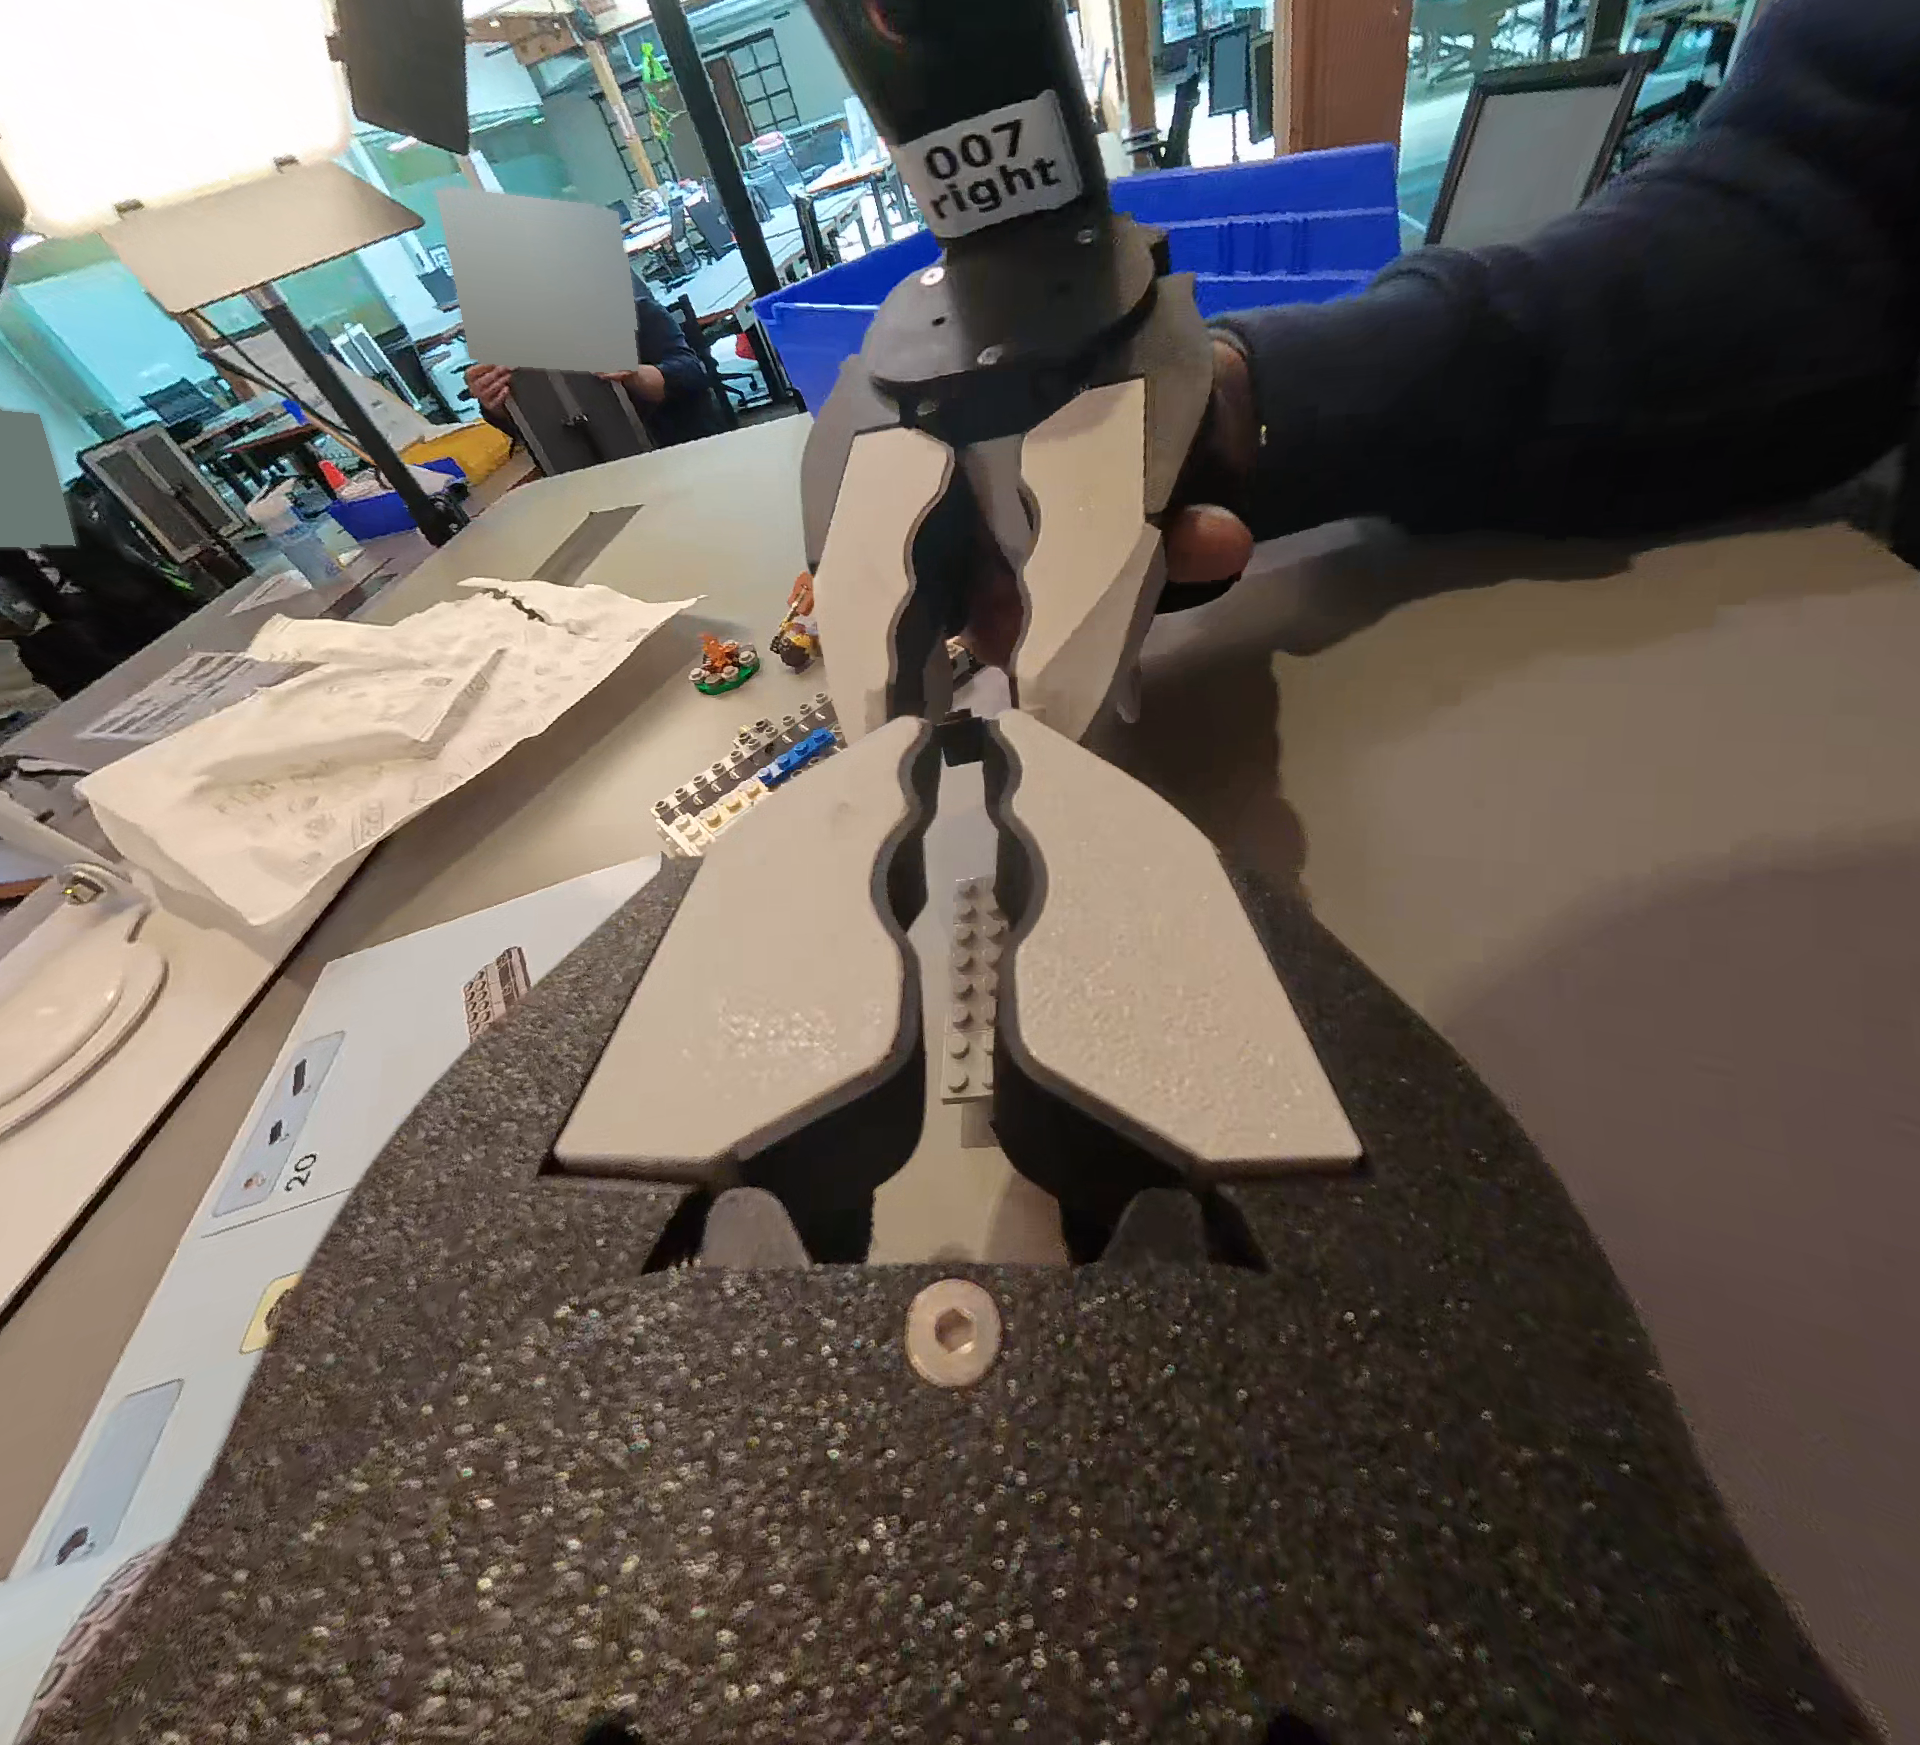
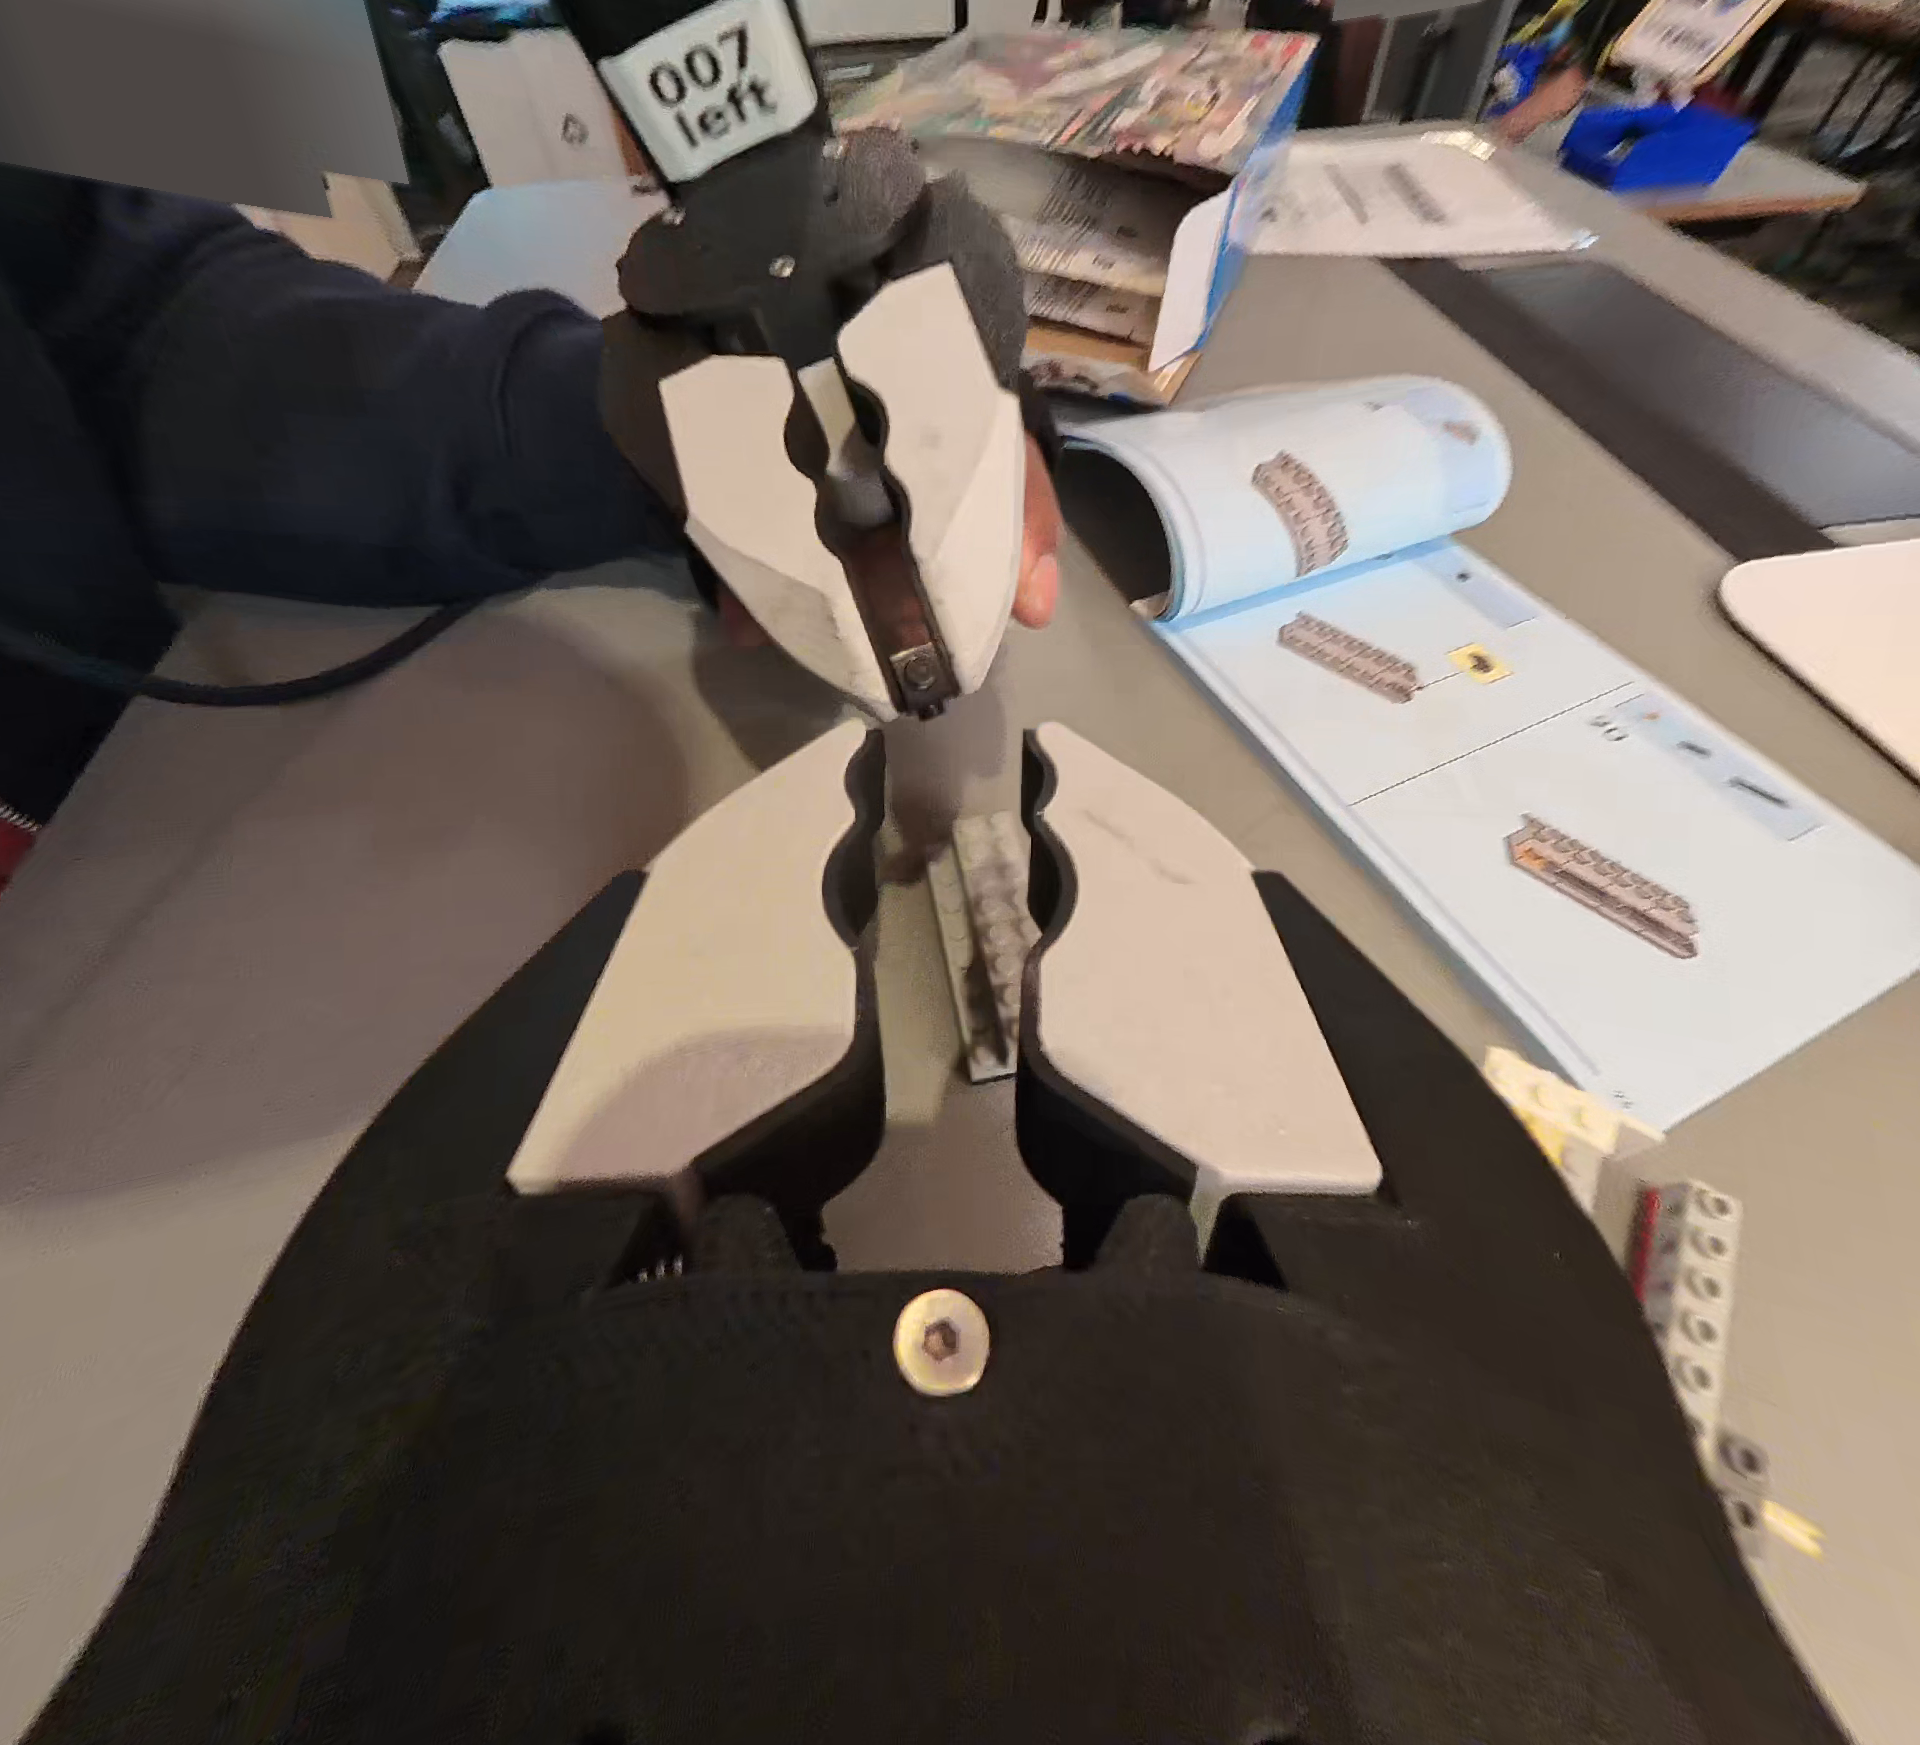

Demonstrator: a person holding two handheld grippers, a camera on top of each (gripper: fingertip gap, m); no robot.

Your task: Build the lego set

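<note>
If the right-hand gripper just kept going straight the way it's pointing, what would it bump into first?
Most likely the left gripper, which faces it tip to tip and pinches a small dark piece. The right gripper is open and holds nothing. A grey studded plate lies on the table below; depth is hard to judge.

Small black brick [image 2: 920,675] pinched in left jaws, above long grey plate [image 2: 987,937] flat on tbl

Pretty bright on my end: a big white studio light panel [image 1: 156,2] up left blows out to pure glare. Soft shadows pool on the grey counter [image 1: 1558,864]. My right view's smeared with blur; fisheye bends both frames' edges.
</note>
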